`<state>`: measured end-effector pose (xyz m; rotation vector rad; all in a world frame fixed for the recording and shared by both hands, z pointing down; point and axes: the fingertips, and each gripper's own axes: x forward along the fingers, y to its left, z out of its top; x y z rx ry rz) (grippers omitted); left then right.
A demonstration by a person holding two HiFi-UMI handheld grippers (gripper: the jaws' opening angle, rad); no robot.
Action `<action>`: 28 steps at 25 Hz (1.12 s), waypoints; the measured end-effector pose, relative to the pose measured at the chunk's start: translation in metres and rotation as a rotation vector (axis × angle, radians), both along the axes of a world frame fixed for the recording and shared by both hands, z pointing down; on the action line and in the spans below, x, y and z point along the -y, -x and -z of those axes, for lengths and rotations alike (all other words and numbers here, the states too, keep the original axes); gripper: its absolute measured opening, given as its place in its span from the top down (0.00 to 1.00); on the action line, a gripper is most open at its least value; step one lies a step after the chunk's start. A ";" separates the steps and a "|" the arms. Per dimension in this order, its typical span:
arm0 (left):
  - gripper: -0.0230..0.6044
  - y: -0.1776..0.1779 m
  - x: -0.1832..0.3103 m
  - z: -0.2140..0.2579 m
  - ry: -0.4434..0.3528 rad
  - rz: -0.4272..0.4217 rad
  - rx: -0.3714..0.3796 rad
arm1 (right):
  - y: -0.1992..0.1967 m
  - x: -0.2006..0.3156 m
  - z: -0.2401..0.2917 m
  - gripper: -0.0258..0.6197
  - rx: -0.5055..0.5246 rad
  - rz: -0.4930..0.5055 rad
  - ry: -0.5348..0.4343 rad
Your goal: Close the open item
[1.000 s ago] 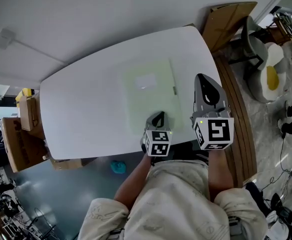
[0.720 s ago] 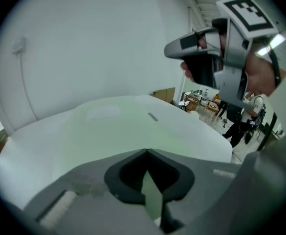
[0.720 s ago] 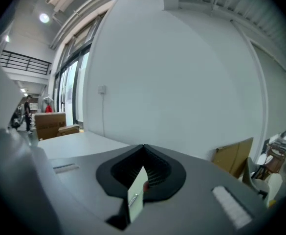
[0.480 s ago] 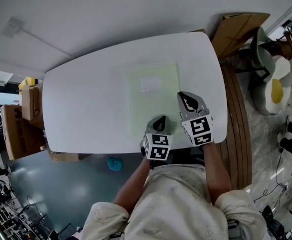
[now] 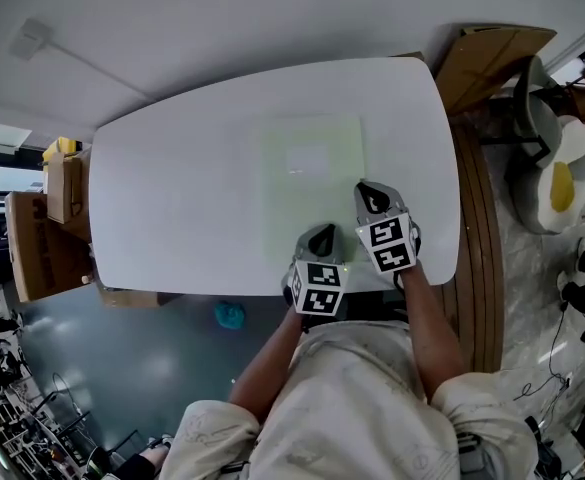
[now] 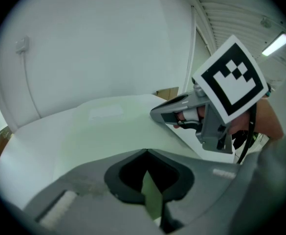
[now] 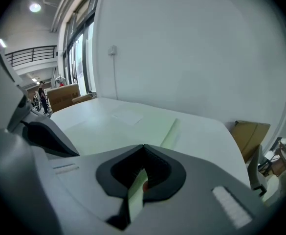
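Status: the folder [image 5: 312, 183] lies flat and shut on the table [image 5: 172, 198], right of centre, with its near end close to the table's near edge. I judge the closing done; only withdrawal is left. My left gripper [image 5: 320, 232] has its jaws together with nothing between them, tips over the folder's near end, angled down. My right gripper [image 5: 367, 190], jaws likewise together and empty, sits at the folder's right edge, angled down.
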<state>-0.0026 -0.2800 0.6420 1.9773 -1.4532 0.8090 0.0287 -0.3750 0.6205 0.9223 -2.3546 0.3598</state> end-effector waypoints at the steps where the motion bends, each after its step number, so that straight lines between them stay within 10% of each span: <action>1: 0.96 0.000 0.000 0.000 0.000 0.001 0.004 | 0.000 0.000 -0.004 0.96 -0.007 0.006 0.006; 28: 0.96 0.025 0.008 0.023 -0.032 0.089 -0.086 | -0.017 -0.008 0.027 0.96 0.033 -0.094 -0.039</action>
